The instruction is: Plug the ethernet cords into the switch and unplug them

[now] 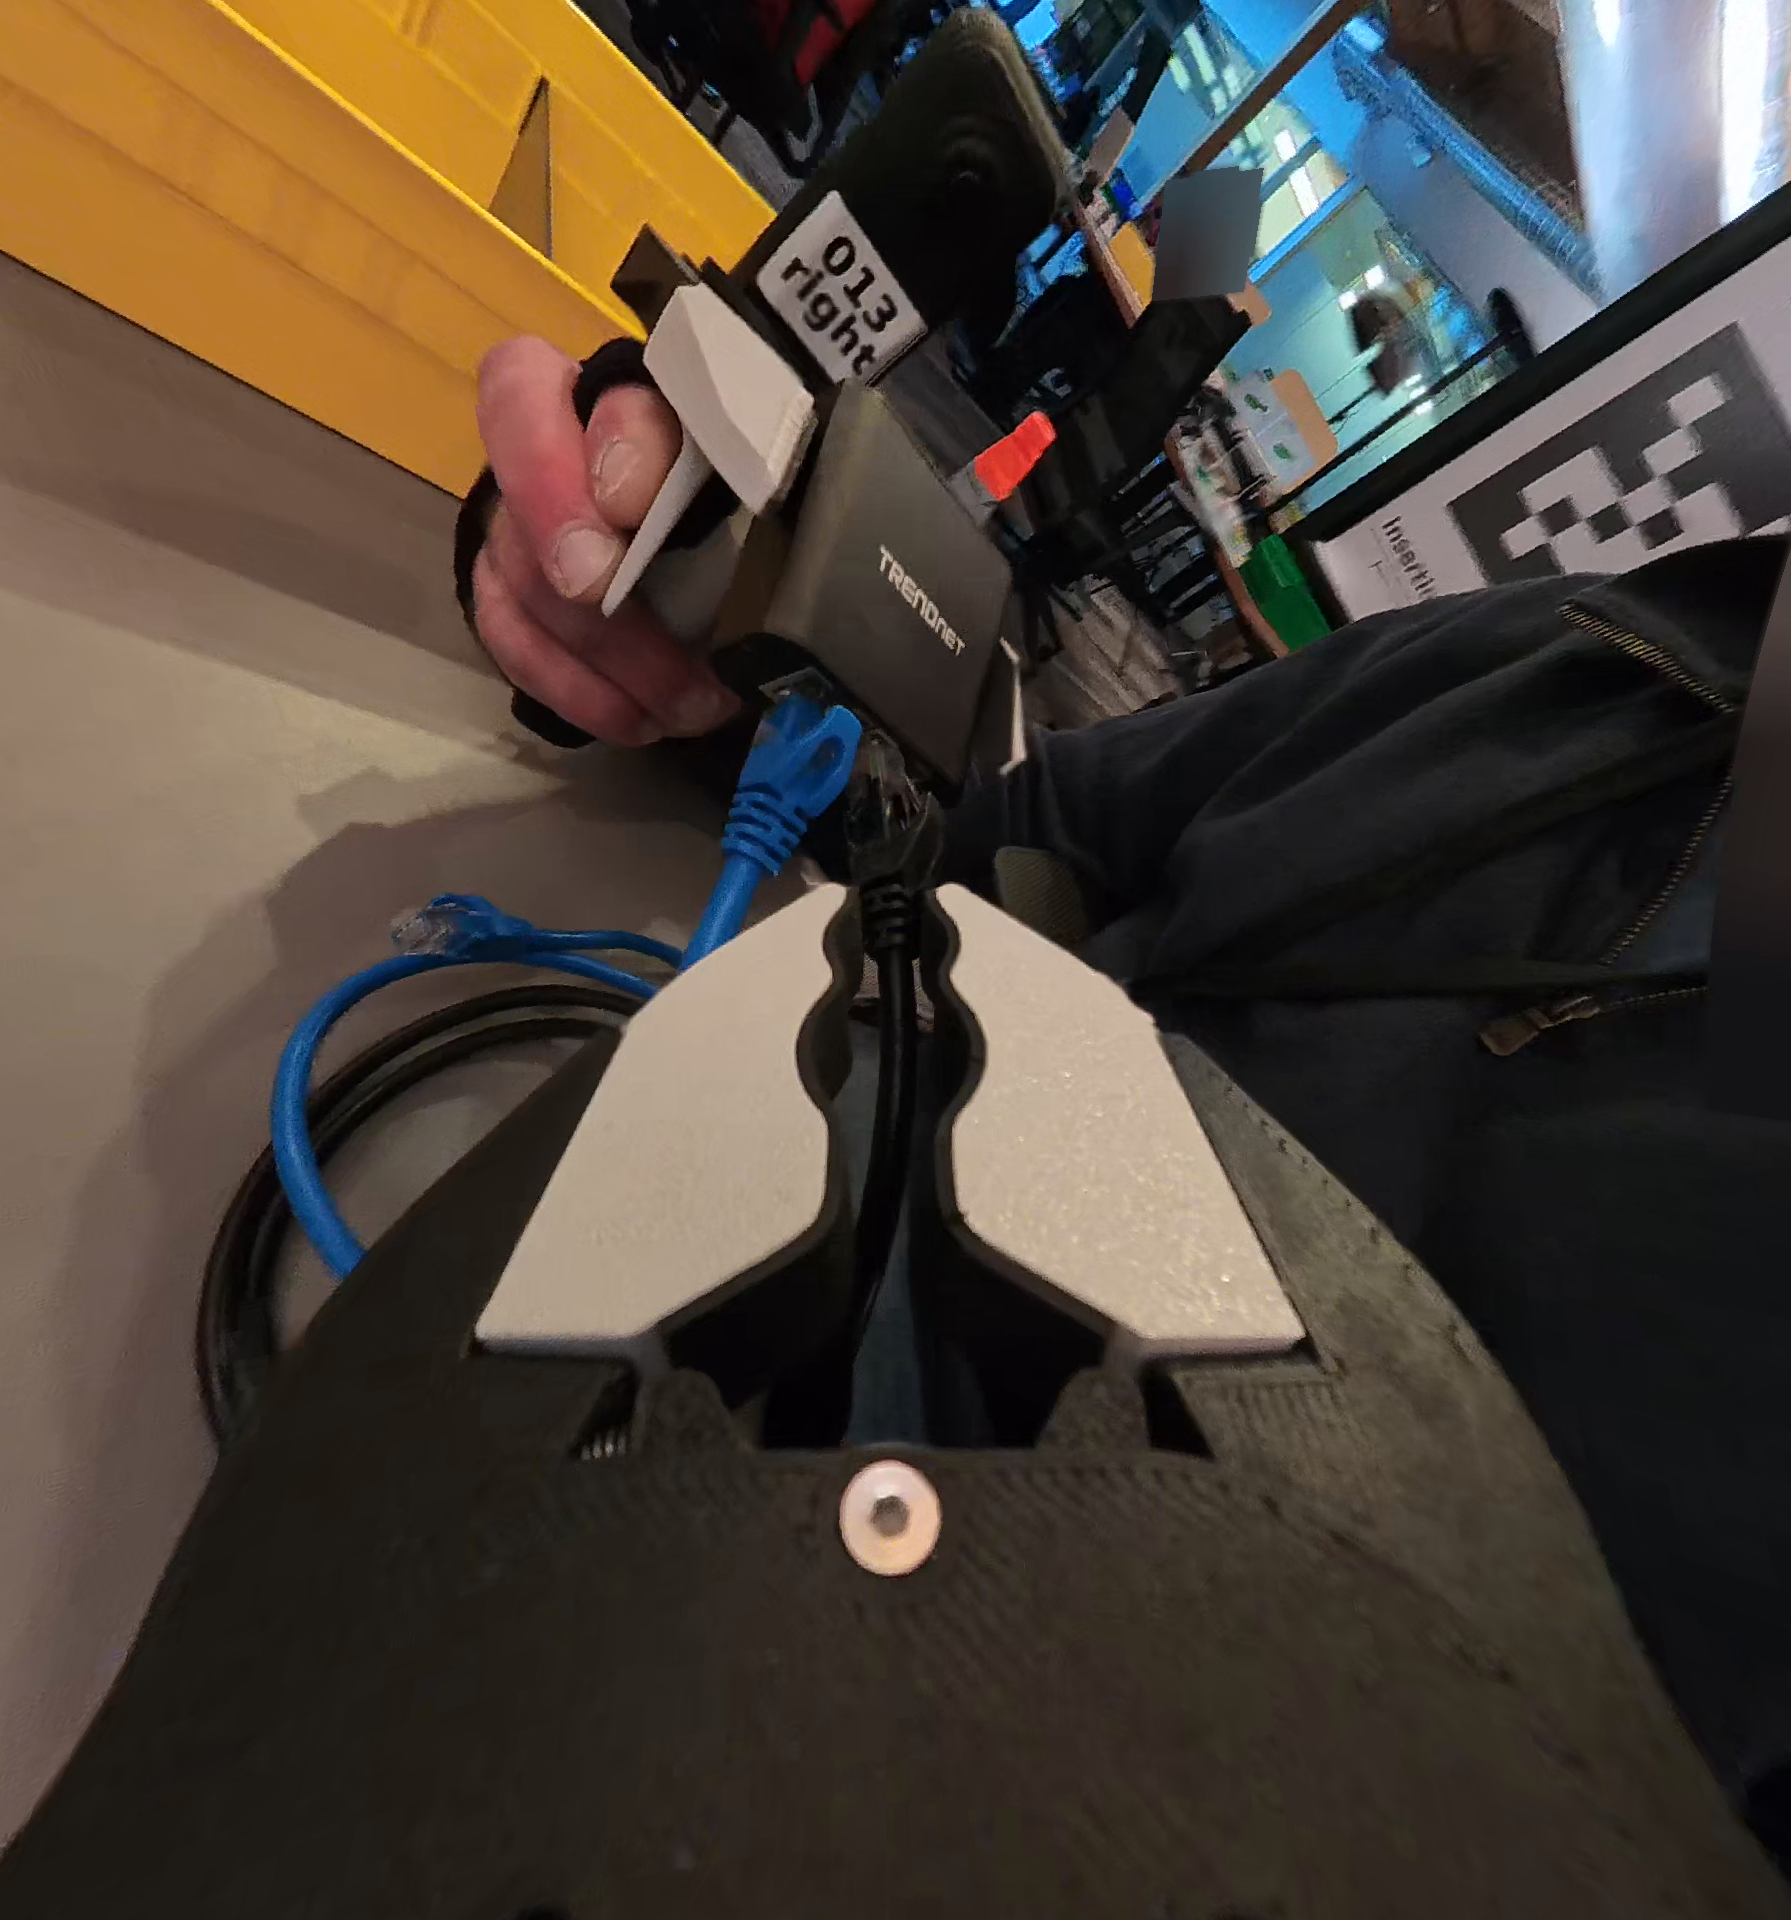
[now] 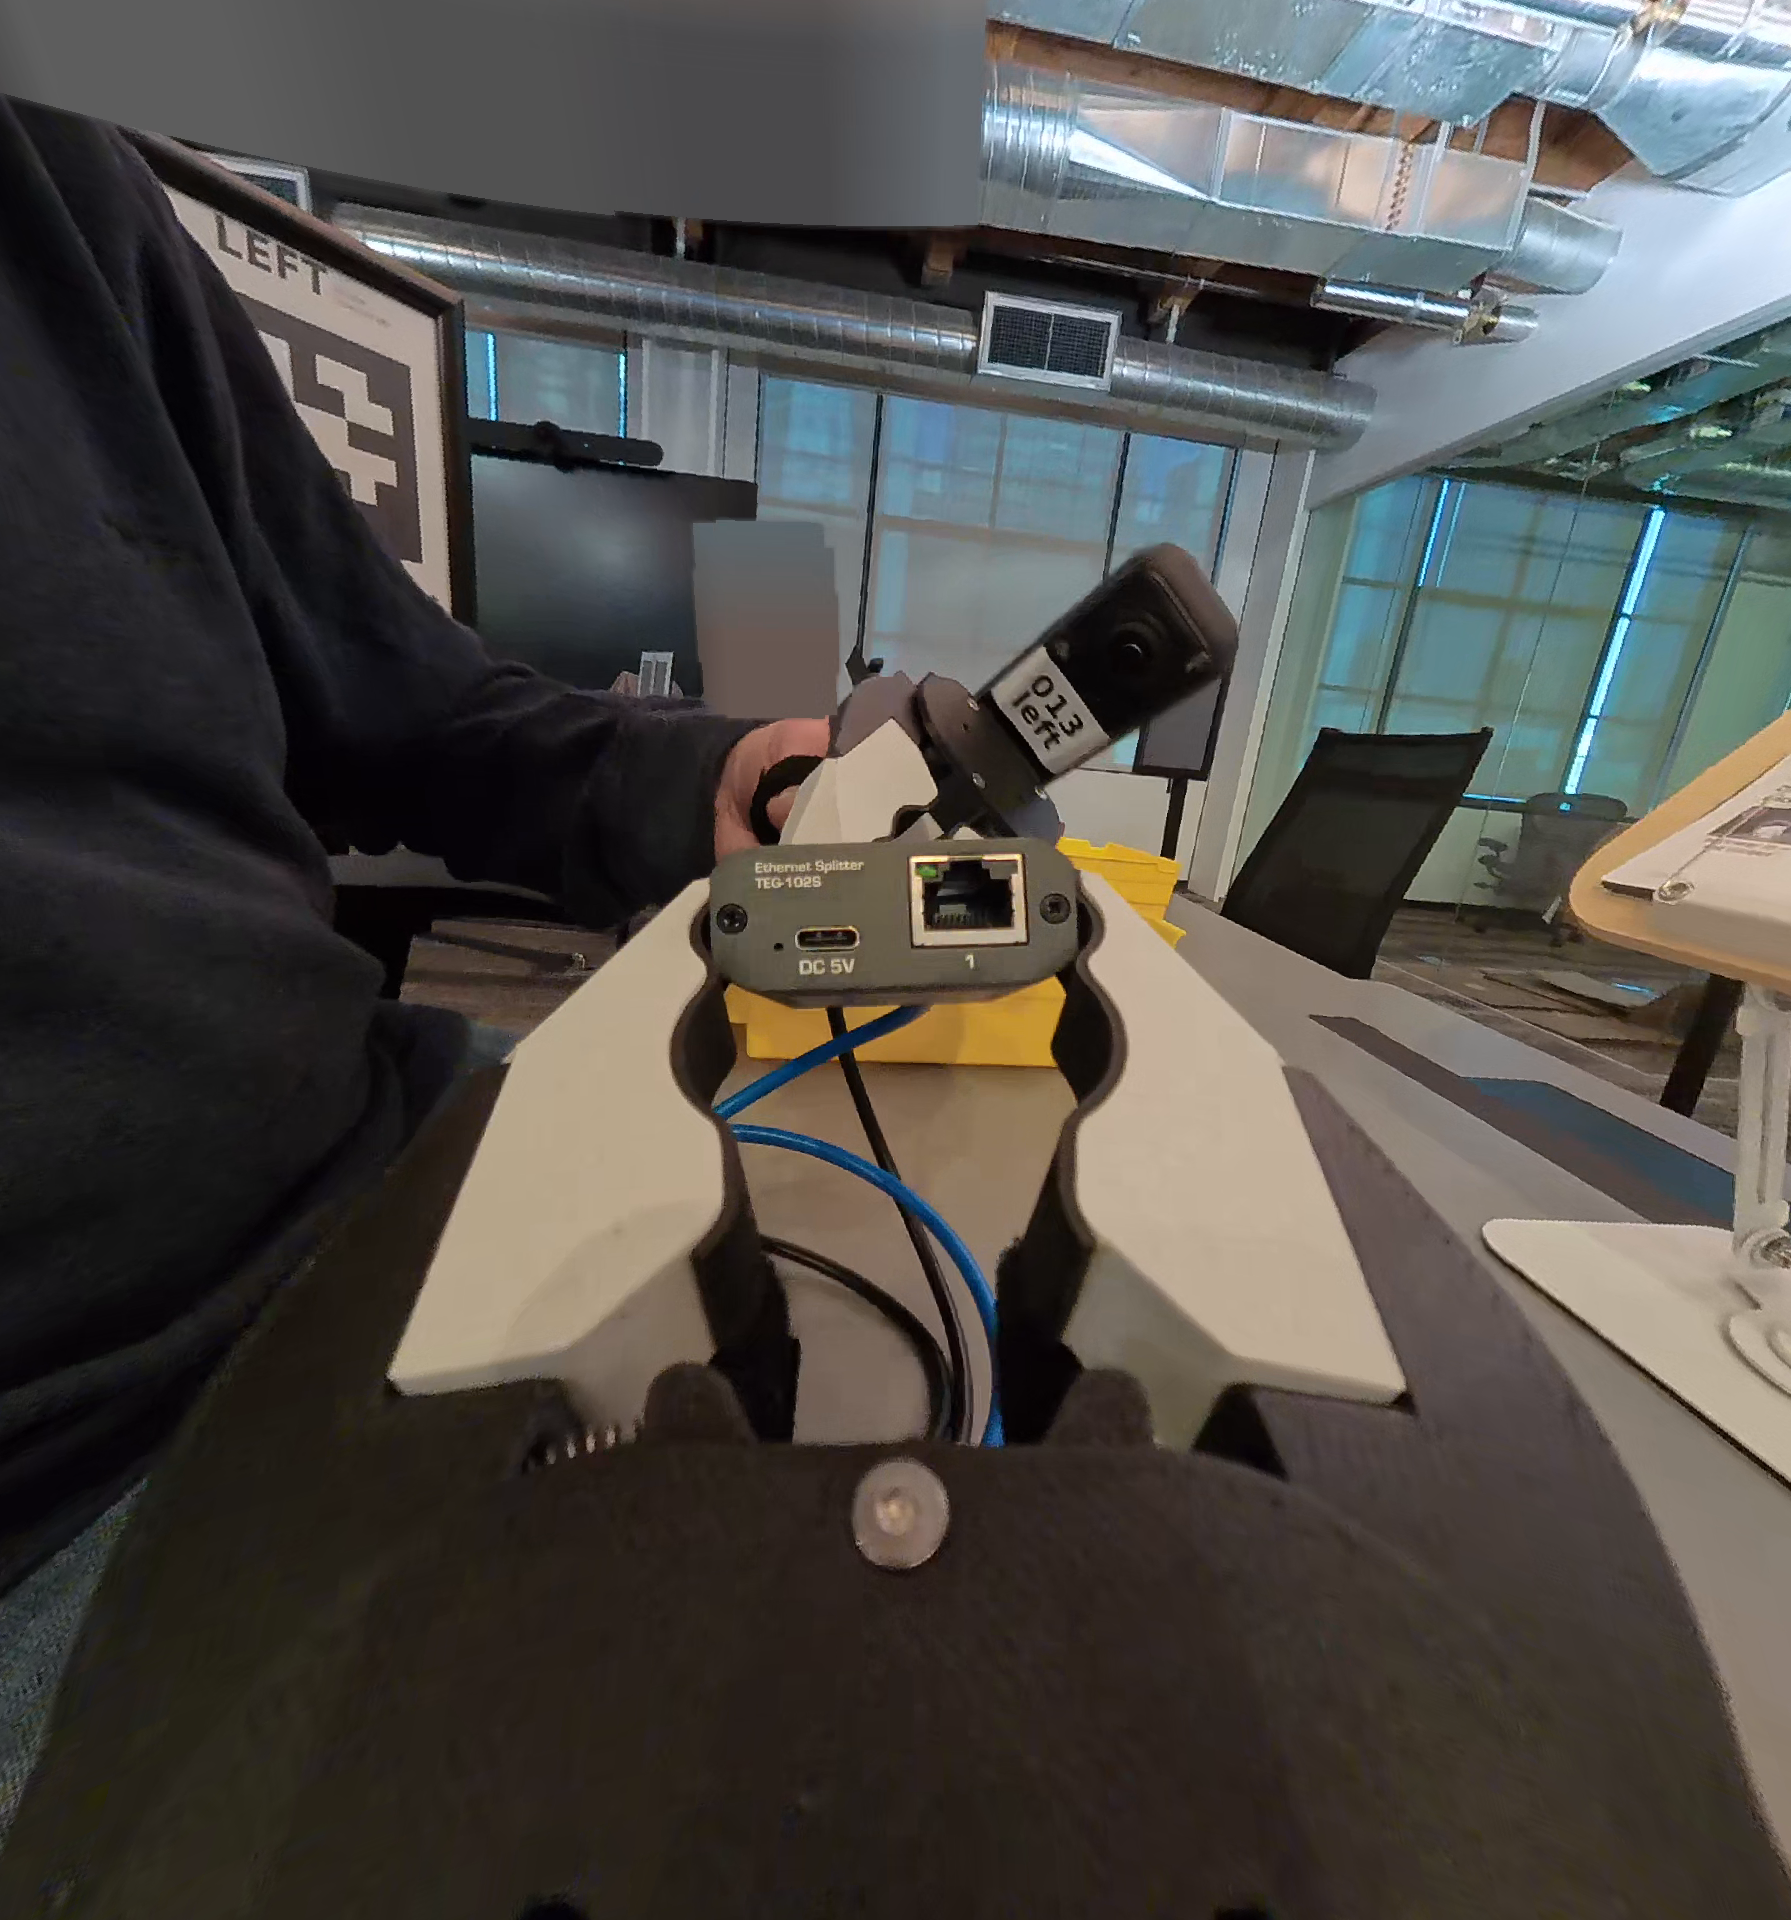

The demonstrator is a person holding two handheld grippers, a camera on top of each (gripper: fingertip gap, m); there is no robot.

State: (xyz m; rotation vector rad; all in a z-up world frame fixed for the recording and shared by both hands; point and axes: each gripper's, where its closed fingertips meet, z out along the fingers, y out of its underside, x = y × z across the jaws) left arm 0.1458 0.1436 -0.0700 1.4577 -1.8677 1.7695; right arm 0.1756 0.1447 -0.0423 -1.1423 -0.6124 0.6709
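My right gripper [image 2: 896, 925] is shut on a dark grey switch [image 2: 829, 883] and holds it above the table, with one empty port and a small power socket facing me. In the left wrist view the switch [image 1: 891, 582] sits between the right gripper's white fingers [image 1: 735, 416]. A blue cord's plug [image 1: 797, 758] is in one port. My left gripper [image 1: 889, 904] is shut on the black cord [image 1: 896, 1039] just behind its plug [image 1: 886, 821], whose tip is at the port beside the blue one. I cannot tell if it is seated.
The blue cord's free end [image 1: 434, 925] and a black cable coil [image 1: 236, 1247] lie on the grey table [image 1: 143, 727]. Yellow bins [image 1: 247, 208] stand behind. A person's dark jacket [image 1: 1390, 831] is close on the right. A white stand holding a board [image 2: 1753, 1143] sits at the table's right. Across from one pair of fingers to the other is roughly 4 centimetres.
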